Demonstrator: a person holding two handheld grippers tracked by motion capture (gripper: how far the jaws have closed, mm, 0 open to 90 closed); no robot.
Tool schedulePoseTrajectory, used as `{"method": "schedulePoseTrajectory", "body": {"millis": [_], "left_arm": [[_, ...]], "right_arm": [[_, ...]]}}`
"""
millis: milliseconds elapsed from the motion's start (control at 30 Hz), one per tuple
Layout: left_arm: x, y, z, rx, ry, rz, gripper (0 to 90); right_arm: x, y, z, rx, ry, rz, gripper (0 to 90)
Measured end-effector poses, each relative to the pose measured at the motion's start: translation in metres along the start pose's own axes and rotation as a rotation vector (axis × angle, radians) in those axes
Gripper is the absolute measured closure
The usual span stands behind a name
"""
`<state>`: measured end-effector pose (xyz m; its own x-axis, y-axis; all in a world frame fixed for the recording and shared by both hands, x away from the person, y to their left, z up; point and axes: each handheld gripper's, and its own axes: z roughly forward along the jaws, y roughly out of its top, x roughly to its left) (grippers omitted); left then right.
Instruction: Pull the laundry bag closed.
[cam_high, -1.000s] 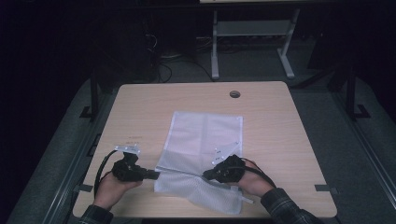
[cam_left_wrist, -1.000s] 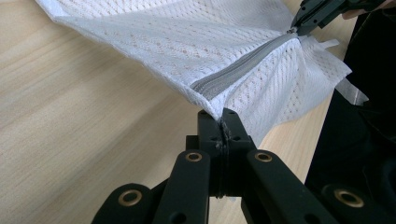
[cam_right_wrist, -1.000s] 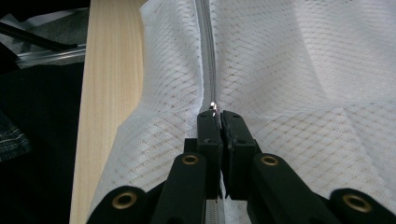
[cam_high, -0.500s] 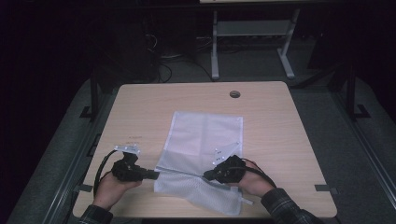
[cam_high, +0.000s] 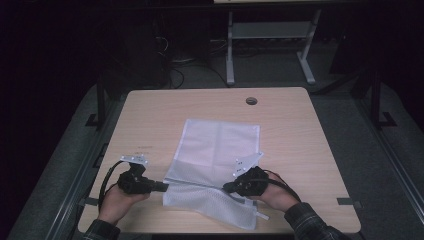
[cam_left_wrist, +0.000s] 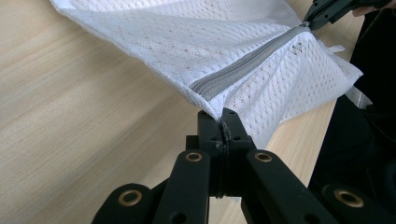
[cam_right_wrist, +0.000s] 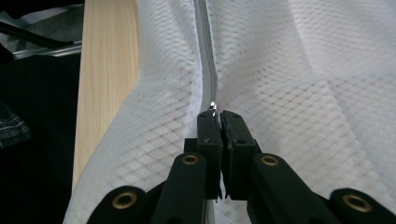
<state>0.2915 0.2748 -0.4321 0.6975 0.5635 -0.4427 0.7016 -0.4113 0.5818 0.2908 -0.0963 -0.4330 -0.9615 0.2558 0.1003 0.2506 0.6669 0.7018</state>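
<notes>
A white mesh bag (cam_high: 217, 145) lies flat on the wooden table (cam_high: 310, 130), its near edge lifted and stretched between my two grippers. My left gripper (cam_high: 165, 187) is shut on the bag's corner at the end of the grey zipper (cam_left_wrist: 243, 70); the left gripper view shows its jaws (cam_left_wrist: 225, 122) pinching the fabric. My right gripper (cam_high: 226, 188) is shut on the small metal zipper pull (cam_right_wrist: 214, 106), with the closed zipper (cam_right_wrist: 205, 46) running away from its jaws (cam_right_wrist: 219, 116). The right gripper (cam_left_wrist: 327, 9) also appears at the far end of the zipper in the left gripper view.
A round cable hole (cam_high: 251, 101) sits near the table's far edge. Beyond the table stand a white metal frame (cam_high: 270, 35) and floor cables (cam_high: 175, 65). The table's near edge runs just under the person's hands.
</notes>
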Motion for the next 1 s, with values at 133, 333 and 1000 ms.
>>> {"method": "schedulePoseTrajectory", "body": {"millis": [133,333,1000], "left_arm": [[0.0,0.0,0.0,-0.002,-0.002,-0.004,89.2],[0.0,0.0,0.0,0.0,-0.002,-0.007,89.2],[0.002,-0.001,-0.002,-0.001,0.002,-0.007,89.2]], "right_arm": [[0.0,-0.002,-0.002,0.0,-0.004,0.006,86.7],[-0.001,-0.003,-0.003,0.003,-0.005,0.001,86.7],[-0.003,-0.016,-0.015,0.007,-0.019,0.022,86.6]]}}
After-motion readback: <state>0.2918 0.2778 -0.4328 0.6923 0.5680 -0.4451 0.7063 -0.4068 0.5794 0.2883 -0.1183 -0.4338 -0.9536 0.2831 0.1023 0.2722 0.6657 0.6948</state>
